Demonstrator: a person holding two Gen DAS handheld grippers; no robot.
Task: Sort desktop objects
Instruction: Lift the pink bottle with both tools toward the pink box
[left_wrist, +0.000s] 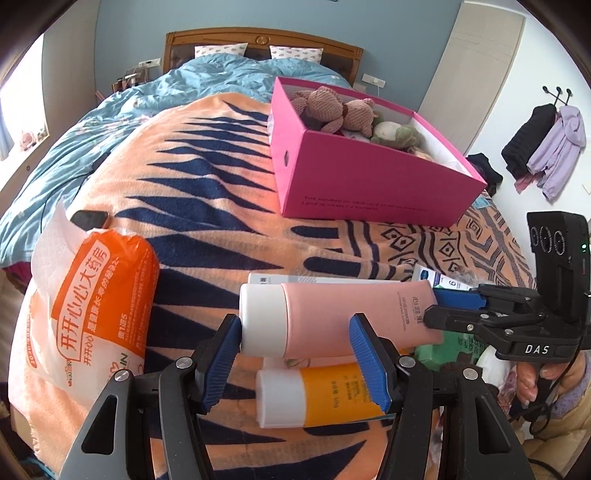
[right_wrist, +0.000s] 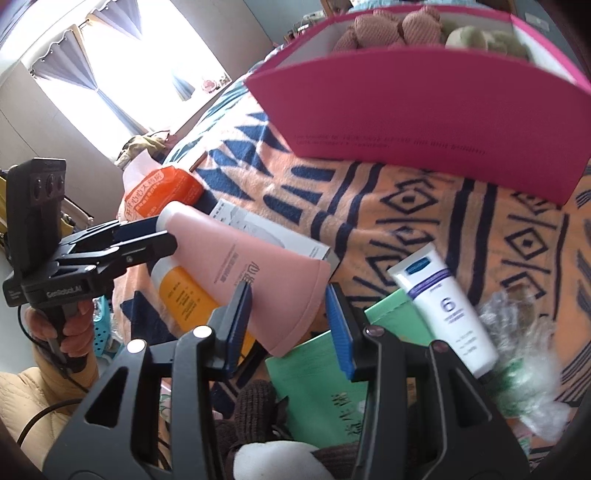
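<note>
Both hand-held grippers clamp one pink tube (left_wrist: 351, 317): left (left_wrist: 295, 354) at cap, right (right_wrist: 288, 314) at tail; three tubes total.

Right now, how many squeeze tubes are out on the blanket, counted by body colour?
Pink: 1, the pink tube, with a hand-held gripper at each end
Orange: 1, the orange tube
White: 1, the white tube
Total: 3 tubes

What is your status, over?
Right gripper shut on pink tube, tail end. Left gripper at its cap, grip unclear. Orange tube underneath; pink box ahead.
</note>
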